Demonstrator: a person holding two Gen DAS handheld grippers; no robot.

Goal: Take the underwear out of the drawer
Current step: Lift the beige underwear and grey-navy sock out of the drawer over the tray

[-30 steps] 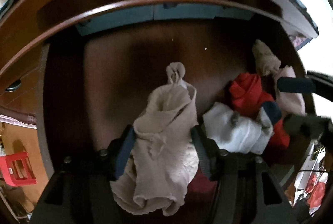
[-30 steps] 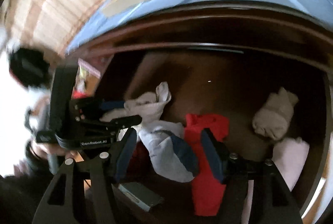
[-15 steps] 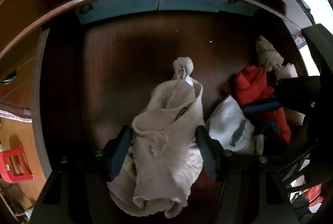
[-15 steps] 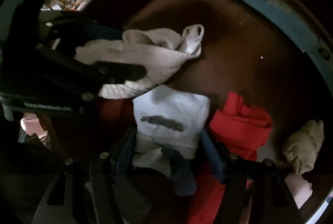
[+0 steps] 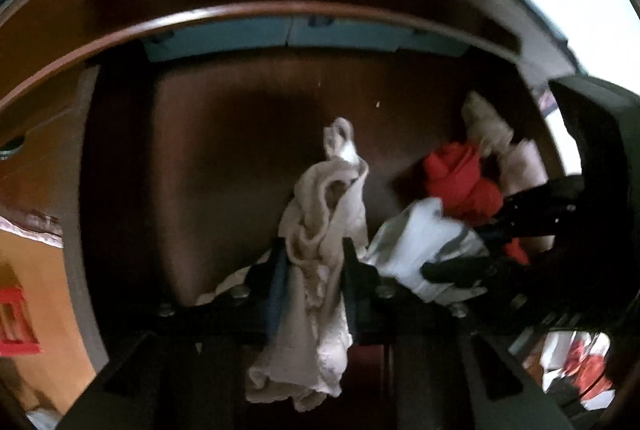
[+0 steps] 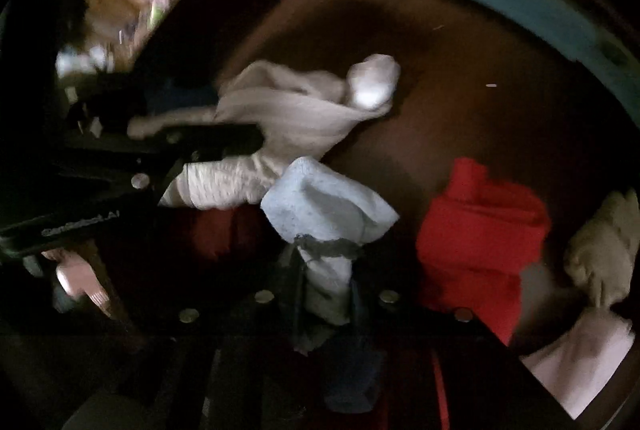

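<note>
Left hand-held gripper [image 5: 314, 262]: clamped on beige underwear [image 5: 320, 222]
Right hand-held gripper [image 6: 324, 282]: clamped on white underwear [image 6: 324, 210]
Drawer [image 5: 224, 134]: one red garment [image 6: 480, 230] beside white underwear

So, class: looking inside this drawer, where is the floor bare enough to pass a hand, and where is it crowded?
Bare: the drawer floor between the left wall and the beige underwear clamped in the left gripper, back to the blue rear panel. Crowded: the right side, where the right gripper pinches the white underwear beside the red garment and tan bundle.
</note>
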